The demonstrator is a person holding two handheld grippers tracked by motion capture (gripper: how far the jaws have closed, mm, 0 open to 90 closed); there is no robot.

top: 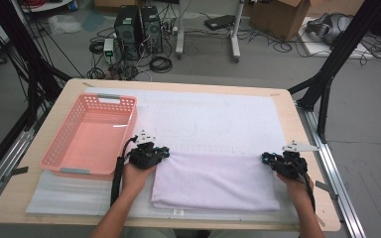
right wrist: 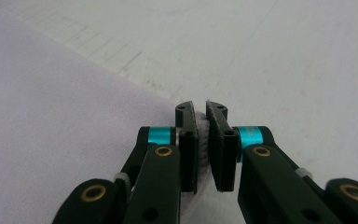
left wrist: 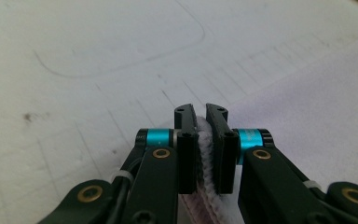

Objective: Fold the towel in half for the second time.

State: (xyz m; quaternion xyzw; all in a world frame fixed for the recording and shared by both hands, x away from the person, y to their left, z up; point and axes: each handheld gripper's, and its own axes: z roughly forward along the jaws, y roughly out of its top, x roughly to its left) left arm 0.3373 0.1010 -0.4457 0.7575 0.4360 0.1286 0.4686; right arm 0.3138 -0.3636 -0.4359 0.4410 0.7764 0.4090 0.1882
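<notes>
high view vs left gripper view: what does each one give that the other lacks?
High view alone: the pink basket left of the folded towel, the right gripper at the towel's far right corner, both forearms, and the floor clutter beyond the table. Left gripper view alone: the jaws of the left gripper seen close, pressed on a bunched towel edge, plus faint lines drawn on the white mat. Both share: the left gripper, the towel and the mat.
</notes>
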